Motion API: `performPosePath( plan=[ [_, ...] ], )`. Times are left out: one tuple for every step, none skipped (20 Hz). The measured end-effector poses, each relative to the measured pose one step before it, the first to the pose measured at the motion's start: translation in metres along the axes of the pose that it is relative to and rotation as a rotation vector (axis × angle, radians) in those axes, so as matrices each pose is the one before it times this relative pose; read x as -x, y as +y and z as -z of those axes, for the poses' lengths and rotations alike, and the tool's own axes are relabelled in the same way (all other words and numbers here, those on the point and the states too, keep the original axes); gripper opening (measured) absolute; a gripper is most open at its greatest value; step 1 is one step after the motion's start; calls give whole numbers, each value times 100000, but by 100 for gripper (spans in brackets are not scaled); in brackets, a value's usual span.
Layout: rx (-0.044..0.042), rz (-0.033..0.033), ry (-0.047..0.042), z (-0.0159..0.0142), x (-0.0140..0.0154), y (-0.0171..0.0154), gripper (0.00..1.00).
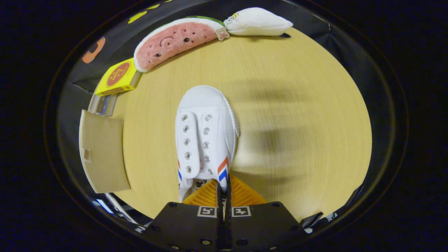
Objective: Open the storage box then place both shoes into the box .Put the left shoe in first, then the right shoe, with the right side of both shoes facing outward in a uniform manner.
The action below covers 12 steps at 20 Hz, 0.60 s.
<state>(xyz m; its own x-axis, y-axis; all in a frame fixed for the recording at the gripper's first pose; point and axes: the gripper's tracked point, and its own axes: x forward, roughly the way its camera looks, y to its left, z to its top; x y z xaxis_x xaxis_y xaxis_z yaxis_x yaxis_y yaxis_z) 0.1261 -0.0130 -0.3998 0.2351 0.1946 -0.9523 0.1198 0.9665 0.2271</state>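
The tool point(224, 190) is pinching the heel-end rim of a white canvas shoe point(204, 136), its two fingers point(210, 196) pressing together with only a thin edge of fabric showing between them. The shoe is extending straight ahead of the fingers, its rounded toe pointing away toward the far side of the wooden tabletop point(297, 105). Two rows of metal eyelets are running along its unlaced flaps, and red and blue stripes are showing on its sides near the fingers. Whether the sole is resting on the tabletop or hanging just above it cannot be told. Soft shadows are lying on the bare wood beside the shoe, on the side away from the box flap. Well to the other side of the shoe, a tan cardboard flap point(103, 154), apparently part of the storage box, is standing at the tabletop's edge. Beyond that flap, a yellow carton point(117, 77) with a red round mark is sitting near the edge. Farther on, a watermelon-slice plush point(175, 42) is lying along the far rim, and a white plush toy point(259, 21) is lying just beside its end.
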Motion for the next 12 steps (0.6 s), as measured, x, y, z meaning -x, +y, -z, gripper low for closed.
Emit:
performPosePath(
  plan=[
    [338,-1293,-507,55,592,272,0],
    [-576,-2122,112,179,599,458,0],
    [-609,-2468,-158,113,694,655,1],
    [-526,-2501,-612,69,712,744,0],
    [151,-2295,-1013,130,704,814,1],
    [223,-1627,-748,60,649,726,0],
    [80,-1036,-662,-32,732,751,0],
    [942,-799,-926,70,851,836,0],
    [670,-725,-1101,-104,873,991,0],
    [1003,-1001,-1295,-102,841,1165,0],
    [1351,-1207,-1302,-127,890,1321,0],
    [1463,-1185,-1186,-93,770,1460,0]
  ],
)
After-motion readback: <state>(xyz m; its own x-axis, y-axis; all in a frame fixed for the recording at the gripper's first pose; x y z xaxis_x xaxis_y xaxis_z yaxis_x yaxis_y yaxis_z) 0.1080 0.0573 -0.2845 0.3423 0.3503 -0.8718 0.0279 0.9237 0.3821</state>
